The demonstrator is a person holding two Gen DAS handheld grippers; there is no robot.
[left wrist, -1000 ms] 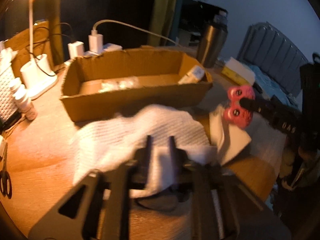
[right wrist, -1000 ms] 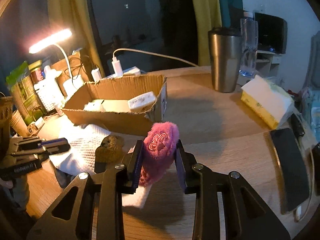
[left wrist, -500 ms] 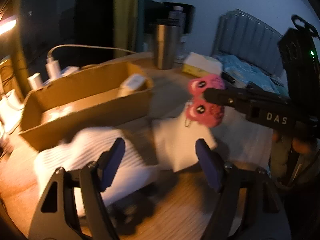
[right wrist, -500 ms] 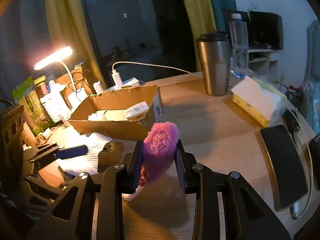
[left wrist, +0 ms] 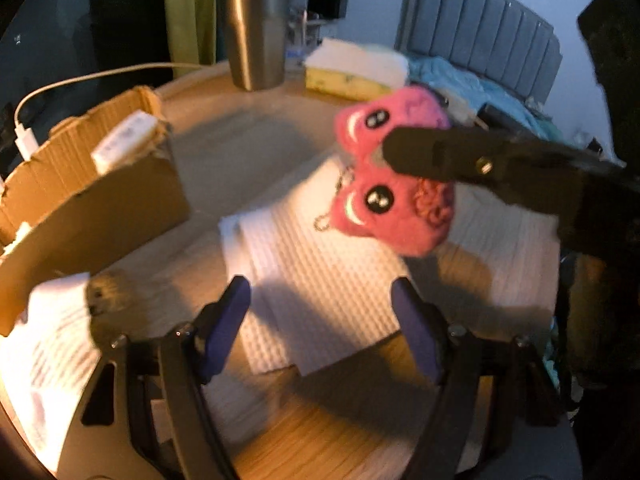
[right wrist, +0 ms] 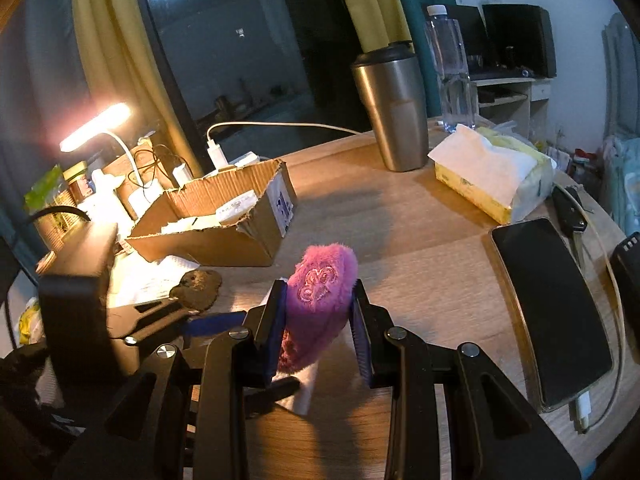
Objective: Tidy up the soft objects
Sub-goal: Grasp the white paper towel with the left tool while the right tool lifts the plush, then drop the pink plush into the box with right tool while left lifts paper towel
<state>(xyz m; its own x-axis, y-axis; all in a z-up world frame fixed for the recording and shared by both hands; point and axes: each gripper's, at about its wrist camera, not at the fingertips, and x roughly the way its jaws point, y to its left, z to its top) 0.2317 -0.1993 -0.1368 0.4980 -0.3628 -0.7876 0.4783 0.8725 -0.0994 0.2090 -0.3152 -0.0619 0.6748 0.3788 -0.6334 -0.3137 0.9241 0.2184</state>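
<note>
Item: pink plush toy (right wrist: 320, 304), soft, with a short bead chain hanging from it. Location: held in the air over the bench (right wrist: 420, 240), clamped between the fingers of the right gripper (right wrist: 318, 334); the fur bulges out above the pads.

Item: left gripper (left wrist: 320, 320). Fingers wide apart, nothing between them, poised above a white waffle cloth (left wrist: 320, 280) lying flat on the bench.

Item: cardboard box (right wrist: 224, 236), open top, near the toy on the lamp side; some pale items already inside. A likely home for soft things.

Item: small brown fuzzy thing (right wrist: 200, 284), resting at the edge of a second white cloth (left wrist: 44, 344) just beside the box.

Handling note: the toy is probably bound for the box. Keep the squeeze light but steady, carry it clear over the torn rim, lower it inside before letting go, and mind the chain snagging the cardboard. The free gripper looks ready to take the cloth by an edge.
</note>
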